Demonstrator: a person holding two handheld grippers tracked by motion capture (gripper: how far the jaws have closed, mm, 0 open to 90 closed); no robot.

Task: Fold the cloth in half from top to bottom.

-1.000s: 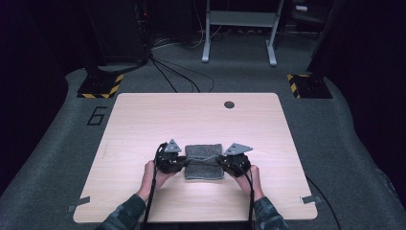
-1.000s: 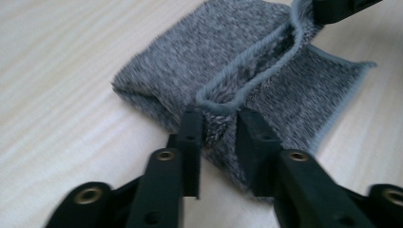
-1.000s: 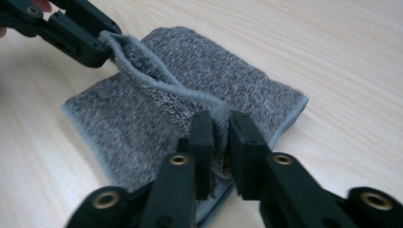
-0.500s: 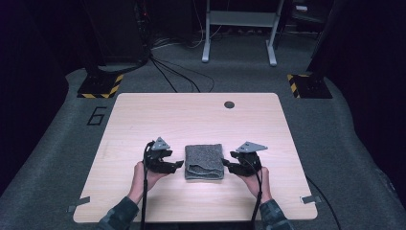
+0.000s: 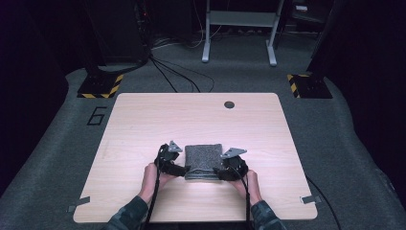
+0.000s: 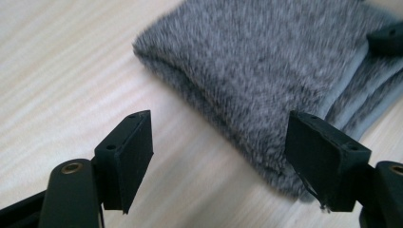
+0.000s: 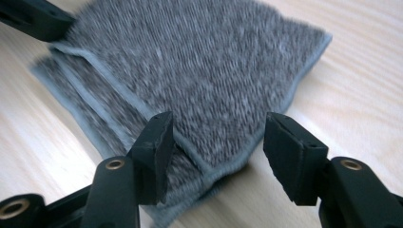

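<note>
I see the folded grey towel point(image 5: 203, 160) lying on the surface point(image 5: 143, 120) between my 2 grippers. The left gripper point(image 6: 218, 142) and right gripper point(image 7: 216, 142) have just been opening; their released fingers straddle its near corners, equally close.

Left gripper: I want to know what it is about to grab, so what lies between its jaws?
In the left gripper view, the folded grey towel's near corner and bare wooden table.
</note>
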